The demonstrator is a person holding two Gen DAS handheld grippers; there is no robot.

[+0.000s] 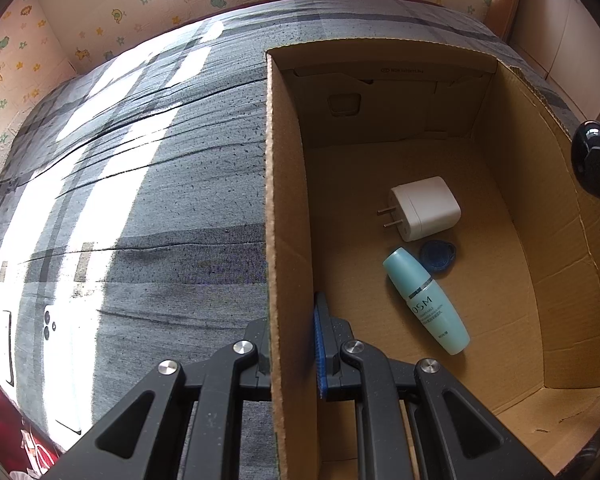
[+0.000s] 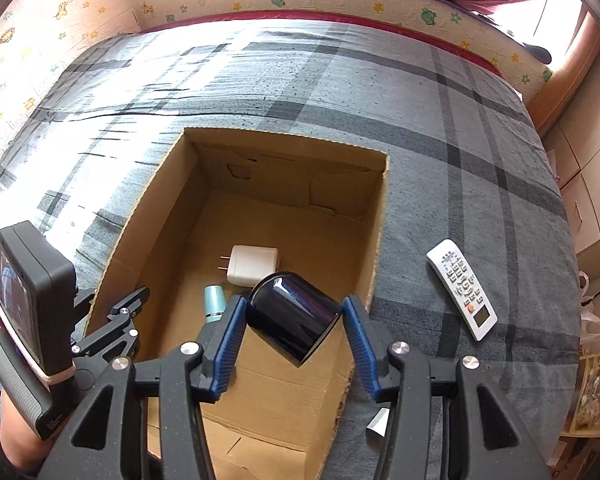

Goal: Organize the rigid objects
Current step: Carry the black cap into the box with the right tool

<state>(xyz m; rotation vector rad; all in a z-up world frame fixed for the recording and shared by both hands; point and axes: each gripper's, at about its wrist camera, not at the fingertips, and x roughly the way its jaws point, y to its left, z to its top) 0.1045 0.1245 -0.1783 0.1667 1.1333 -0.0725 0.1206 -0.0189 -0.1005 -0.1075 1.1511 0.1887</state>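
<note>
Plaid bedspread point(image 2: 440, 152) — remote point(image 2: 462, 289) beside box point(image 2: 374, 240)

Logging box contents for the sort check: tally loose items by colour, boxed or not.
White: 2, charger in the cardboard box, remote on the bed outside it
Teal: 1, bottle in box
Blue: 1, small disc in box
Black: 1, cup between the right tool fingers
Total: 5
</note>
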